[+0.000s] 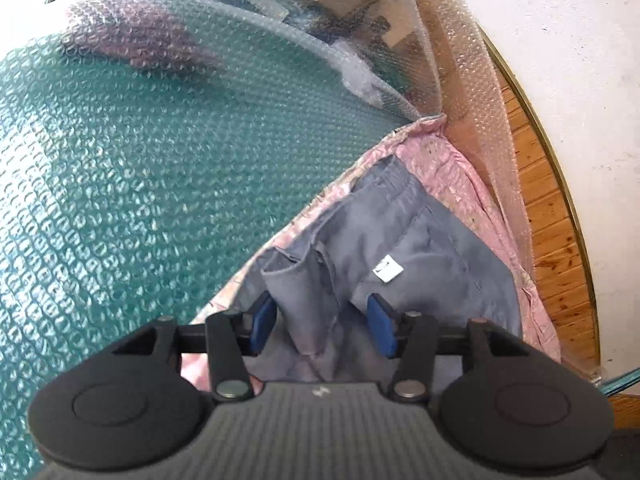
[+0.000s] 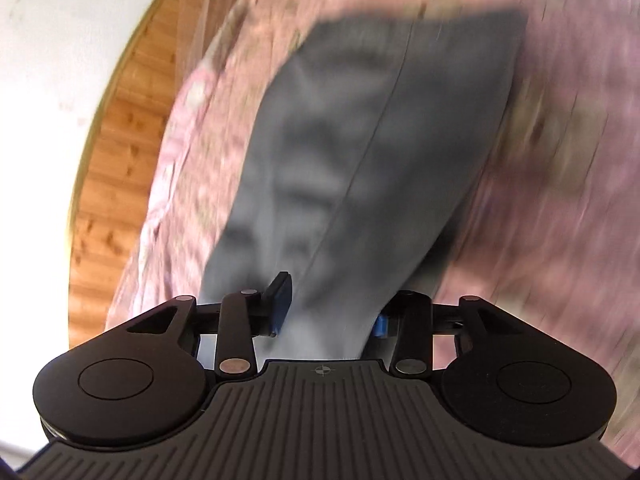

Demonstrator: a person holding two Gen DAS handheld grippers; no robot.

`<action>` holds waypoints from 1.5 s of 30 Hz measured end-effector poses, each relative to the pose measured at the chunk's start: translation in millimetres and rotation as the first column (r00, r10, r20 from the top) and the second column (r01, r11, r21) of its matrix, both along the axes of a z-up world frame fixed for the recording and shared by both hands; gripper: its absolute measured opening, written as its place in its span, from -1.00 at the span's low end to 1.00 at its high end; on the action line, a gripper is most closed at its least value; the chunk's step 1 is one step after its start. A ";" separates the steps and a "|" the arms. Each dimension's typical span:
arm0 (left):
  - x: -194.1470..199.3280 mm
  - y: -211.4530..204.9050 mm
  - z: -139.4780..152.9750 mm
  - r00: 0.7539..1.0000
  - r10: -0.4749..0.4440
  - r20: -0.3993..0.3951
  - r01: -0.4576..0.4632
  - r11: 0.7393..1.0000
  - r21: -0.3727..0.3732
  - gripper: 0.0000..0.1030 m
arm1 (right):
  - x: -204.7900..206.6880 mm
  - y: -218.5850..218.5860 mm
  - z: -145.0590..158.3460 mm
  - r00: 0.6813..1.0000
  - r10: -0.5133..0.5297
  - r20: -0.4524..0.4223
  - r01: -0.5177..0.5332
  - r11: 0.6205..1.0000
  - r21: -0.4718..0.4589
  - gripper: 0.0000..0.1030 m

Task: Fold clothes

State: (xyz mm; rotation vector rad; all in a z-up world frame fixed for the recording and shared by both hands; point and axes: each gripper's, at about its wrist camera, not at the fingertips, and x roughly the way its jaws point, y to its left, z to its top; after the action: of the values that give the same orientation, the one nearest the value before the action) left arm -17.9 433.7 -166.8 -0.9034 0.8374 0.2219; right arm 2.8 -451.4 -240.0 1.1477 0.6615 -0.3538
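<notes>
Daylit room, white wall, wood trim

A white wall (image 1: 560, 60) meets a knotty wood panel (image 1: 556, 240); bubble wrap (image 1: 160, 160) covers a green surface beside a pink patterned sheet (image 2: 560, 200).

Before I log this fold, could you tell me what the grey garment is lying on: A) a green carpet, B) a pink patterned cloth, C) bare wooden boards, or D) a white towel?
B: in the left wrist view the grey garment rests on the pink patterned cloth, whose edges show around it.
</notes>
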 end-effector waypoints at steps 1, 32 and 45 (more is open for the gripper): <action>4.4 -3.7 -1.5 1.000 -0.006 -0.014 0.006 1.000 0.001 -0.07 | 3.7 -9.7 1.4 1.000 -0.020 0.000 0.020 1.000 -0.004 -0.16; -51.0 -40.0 25.5 0.984 0.150 -0.093 -0.136 0.980 0.143 0.22 | -33.1 -39.5 64.4 0.979 -0.030 -0.201 -0.051 0.921 -0.386 0.10; -56.4 -30.8 -19.6 0.984 0.174 -0.029 -0.176 0.979 -0.106 0.25 | 16.0 376.1 90.8 0.464 0.876 -0.131 -0.855 0.404 -0.325 0.14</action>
State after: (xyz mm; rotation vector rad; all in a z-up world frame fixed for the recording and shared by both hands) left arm -74.3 402.9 -186.4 -1.0793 0.7940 0.3416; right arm 18.8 -75.3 -149.2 0.3282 1.0119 0.4775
